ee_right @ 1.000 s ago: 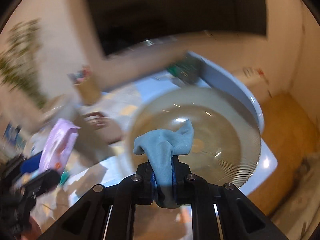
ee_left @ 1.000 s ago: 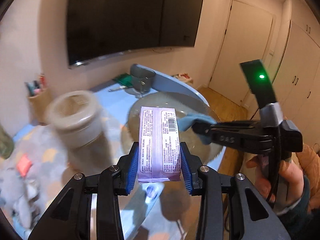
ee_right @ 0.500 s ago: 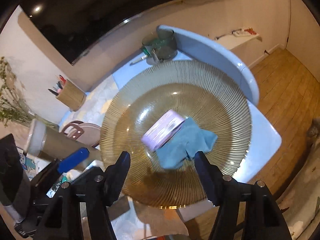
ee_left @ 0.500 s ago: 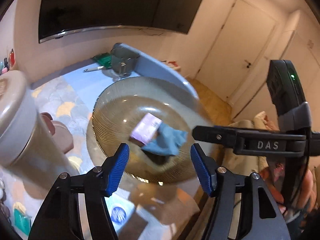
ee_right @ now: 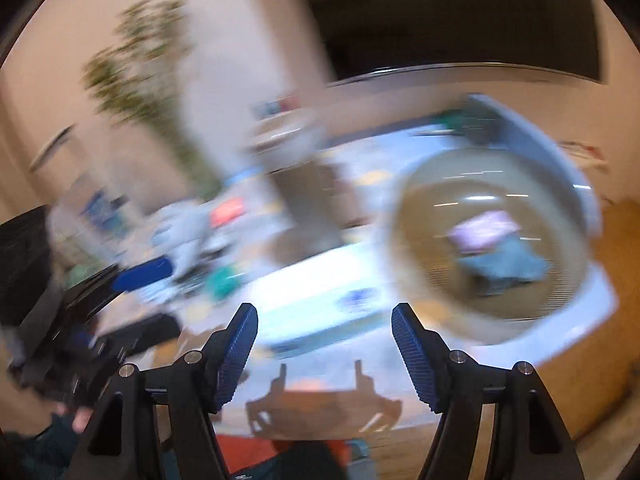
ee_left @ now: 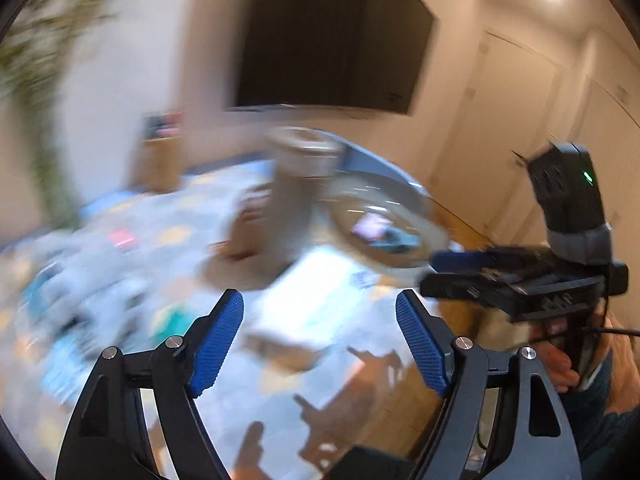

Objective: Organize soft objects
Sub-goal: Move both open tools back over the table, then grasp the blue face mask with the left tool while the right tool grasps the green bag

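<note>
Glass bowl [ee_right: 496, 240], purple packet [ee_right: 482, 226] and blue cloth [ee_right: 504, 264] inside.
We see it at two o'clock of right gripper [ee_right: 324, 344], nearer than left gripper [ee_left: 320, 344]; both jaws opening, empty.

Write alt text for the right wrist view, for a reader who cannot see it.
Blurred fisheye view: the right gripper, its blue-padded jaws opening with nothing between them, hangs over a cluttered table. At right, a ribbed glass bowl holds a purple packet and a blue cloth. The left gripper shows at far left.
</note>
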A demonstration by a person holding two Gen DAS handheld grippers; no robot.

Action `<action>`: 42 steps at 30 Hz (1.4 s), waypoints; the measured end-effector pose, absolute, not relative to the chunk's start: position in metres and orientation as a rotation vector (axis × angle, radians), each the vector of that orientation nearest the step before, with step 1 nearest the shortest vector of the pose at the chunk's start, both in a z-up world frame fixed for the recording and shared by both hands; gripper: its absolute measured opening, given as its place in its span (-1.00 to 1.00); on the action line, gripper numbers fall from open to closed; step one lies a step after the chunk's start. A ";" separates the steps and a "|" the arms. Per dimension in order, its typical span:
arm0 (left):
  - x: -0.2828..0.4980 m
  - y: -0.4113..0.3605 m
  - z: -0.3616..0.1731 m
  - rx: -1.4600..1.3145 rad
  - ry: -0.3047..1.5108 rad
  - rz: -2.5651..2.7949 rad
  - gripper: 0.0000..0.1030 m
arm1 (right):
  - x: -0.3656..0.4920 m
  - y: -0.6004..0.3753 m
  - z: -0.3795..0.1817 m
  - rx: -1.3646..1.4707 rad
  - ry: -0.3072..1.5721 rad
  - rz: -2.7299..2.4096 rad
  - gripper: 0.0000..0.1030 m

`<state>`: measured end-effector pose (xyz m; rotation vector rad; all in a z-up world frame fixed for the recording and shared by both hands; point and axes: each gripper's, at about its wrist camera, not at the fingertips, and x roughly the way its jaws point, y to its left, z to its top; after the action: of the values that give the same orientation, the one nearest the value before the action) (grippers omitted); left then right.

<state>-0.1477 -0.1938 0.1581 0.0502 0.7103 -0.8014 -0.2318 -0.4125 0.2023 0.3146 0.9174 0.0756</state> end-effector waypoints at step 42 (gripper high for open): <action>-0.032 -0.017 0.029 -0.187 0.972 -0.449 -0.75 | -0.053 -0.223 0.044 0.333 1.064 -0.195 0.03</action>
<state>-0.0316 -0.0166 0.0285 -0.1873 0.9718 -0.4494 -0.0535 -0.2228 0.0438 0.3335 1.0643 -0.1950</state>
